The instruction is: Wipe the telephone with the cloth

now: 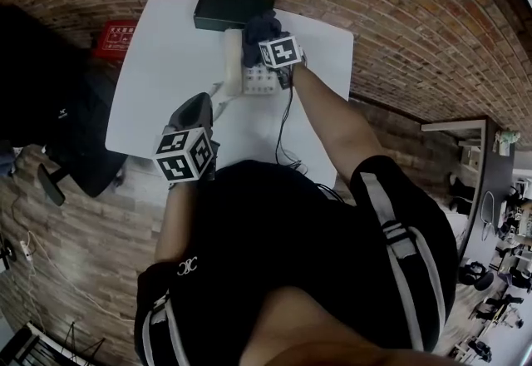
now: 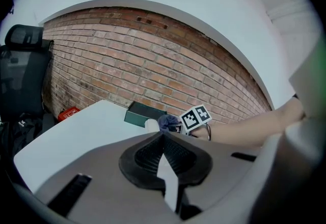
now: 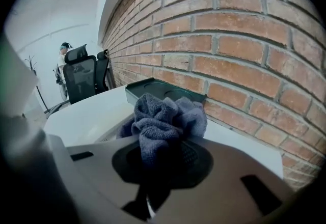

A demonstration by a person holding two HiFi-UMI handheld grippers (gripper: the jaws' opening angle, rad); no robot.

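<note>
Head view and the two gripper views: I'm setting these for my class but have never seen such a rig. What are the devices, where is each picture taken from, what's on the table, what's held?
No robot: a person holds a two-jaw gripper in each hand; the patterned cubes belong to them. The head view looks down from the person's head. Each gripper view rides on one gripper, looking along its jaws. On the white table stand a white telephone and a dark green box. The right gripper is shut on a blue-grey cloth by the telephone. The left gripper looks shut and empty.
</note>
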